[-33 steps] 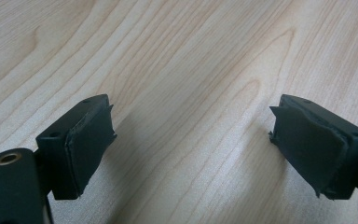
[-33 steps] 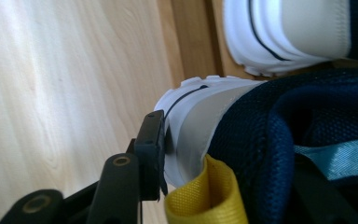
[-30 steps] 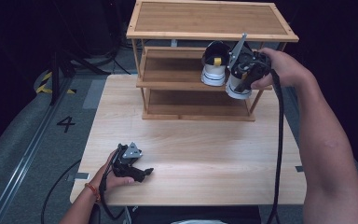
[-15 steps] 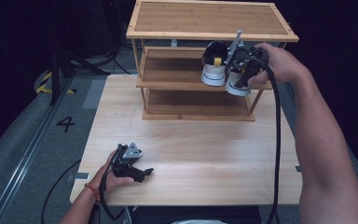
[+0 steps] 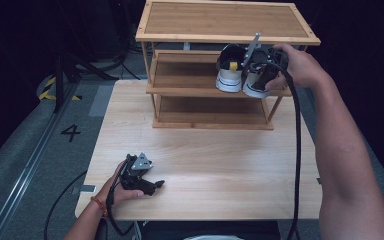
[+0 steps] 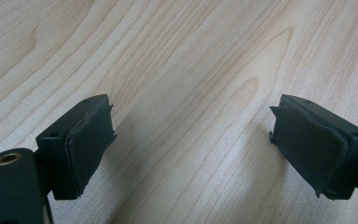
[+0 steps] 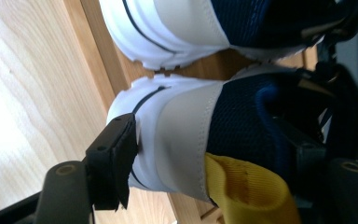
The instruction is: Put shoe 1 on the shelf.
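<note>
I am viewing a pale wooden table (image 5: 220,165) sitting on grey floor (image 5: 25,165) marked with a painted 4 (image 5: 71,132), a dark rail (image 5: 27,165) running alongside, black surroundings closing in behind.

At the frame's top, a rack (image 5: 200,90) stands on the bench (image 5: 220,170); two shoes (image 5: 228,75) sit side by side on its middle shelf, right end.

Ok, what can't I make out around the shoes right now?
- Right shoe, high view: mostly covered by right claw.
- Right gripper view: one pad lost in the dark collar; the jaws have just been opening, heel between them.
- Left shoe, both toes: cut off by that view's edge.
</note>
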Motion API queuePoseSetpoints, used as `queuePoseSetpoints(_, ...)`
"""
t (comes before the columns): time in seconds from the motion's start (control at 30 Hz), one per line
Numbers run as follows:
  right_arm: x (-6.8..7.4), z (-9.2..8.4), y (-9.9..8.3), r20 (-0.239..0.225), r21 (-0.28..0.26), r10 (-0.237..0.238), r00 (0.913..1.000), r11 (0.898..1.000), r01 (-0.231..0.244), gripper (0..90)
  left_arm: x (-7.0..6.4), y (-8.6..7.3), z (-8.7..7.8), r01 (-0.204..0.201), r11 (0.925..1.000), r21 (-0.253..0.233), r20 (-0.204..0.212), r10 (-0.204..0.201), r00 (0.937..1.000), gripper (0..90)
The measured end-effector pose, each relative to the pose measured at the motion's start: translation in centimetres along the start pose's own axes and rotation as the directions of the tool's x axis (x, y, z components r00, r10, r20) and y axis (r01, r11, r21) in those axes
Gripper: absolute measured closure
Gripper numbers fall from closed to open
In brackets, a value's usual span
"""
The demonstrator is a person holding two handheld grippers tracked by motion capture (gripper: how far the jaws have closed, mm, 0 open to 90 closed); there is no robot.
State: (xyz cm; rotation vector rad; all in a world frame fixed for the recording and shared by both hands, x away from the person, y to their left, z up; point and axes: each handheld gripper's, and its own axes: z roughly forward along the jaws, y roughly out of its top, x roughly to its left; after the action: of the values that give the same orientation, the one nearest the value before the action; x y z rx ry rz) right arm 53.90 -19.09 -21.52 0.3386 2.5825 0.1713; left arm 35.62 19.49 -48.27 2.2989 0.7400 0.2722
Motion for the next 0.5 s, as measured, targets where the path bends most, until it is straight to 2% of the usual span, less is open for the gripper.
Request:
queuePoseSetpoints(0.03, 0.4, -0.4, -0.3, 0.106, -0.047, 0.007, 0.9943, 0.999, -0.002, 31.0, 0.0, 0.0, 0.0, 0.000, 1.0000, 0.000, 0.000, 0.000, 1.0000, 12.7)
queuePoseSetpoints(0.07, 0.4, -0.4, -0.3, 0.106, -0.047, 0.007, 0.9943, 0.999, -0.002, 31.0, 0.0, 0.0, 0.0, 0.000, 1.0000, 0.000, 0.000, 0.000, 1.0000, 12.7)
queuePoseSetpoints(0.13, 0.7, -0.7, -0.6, 0.123, -0.083, 0.016, 0.9923, 0.997, -0.006, 33.1, 0.0, 0.0, 0.0, 0.000, 1.0000, 0.000, 0.000, 0.000, 1.0000, 12.7)
queuePoseSetpoints(0.2, 1.4, -0.9, -1.0, 0.113, -0.122, 0.030, 0.9931, 0.992, -0.016, 30.4, 0.0, 0.0, 0.0, 0.001, 1.0000, 0.000, -0.002, -0.001, 1.0000, 12.7)
queuePoseSetpoints(0.27, 2.0, -1.1, -1.7, 0.141, -0.165, 0.066, 0.9879, 0.985, -0.042, 30.6, 0.0, 0.0, 0.0, 0.002, 1.0000, -0.002, -0.004, -0.002, 1.0000, 12.7)
queuePoseSetpoints(0.33, 2.4, -1.3, -2.5, 0.160, -0.234, 0.132, 0.9782, 0.968, -0.092, 30.9, -0.1, 0.0, 0.0, 0.003, 1.0000, -0.002, -0.005, -0.003, 1.0000, 12.7)
queuePoseSetpoints(0.37, 2.5, -1.4, -2.8, 0.157, -0.264, 0.150, 0.9761, 0.959, -0.105, 31.4, -0.1, 0.0, 0.0, 0.004, 1.0000, -0.001, -0.006, -0.004, 1.0000, 12.7)
queuePoseSetpoints(0.43, 3.0, -1.8, -3.5, 0.184, -0.317, 0.207, 0.9609, 0.938, -0.141, 32.8, -0.1, -0.1, 0.0, 0.004, 1.0000, -0.004, -0.005, -0.004, 1.0000, 12.7)
queuePoseSetpoints(0.47, 3.2, -2.0, -3.8, 0.185, -0.340, 0.233, 0.9547, 0.927, -0.161, 31.8, -0.1, -0.1, 0.0, 0.004, 1.0000, -0.004, -0.005, -0.004, 1.0000, 12.7)
queuePoseSetpoints(0.5, 3.4, -2.3, -4.2, 0.178, -0.378, 0.261, 0.9488, 0.908, -0.178, 31.7, -0.1, -0.1, 0.0, 0.004, 1.0000, -0.004, -0.005, -0.004, 1.0000, 12.7)
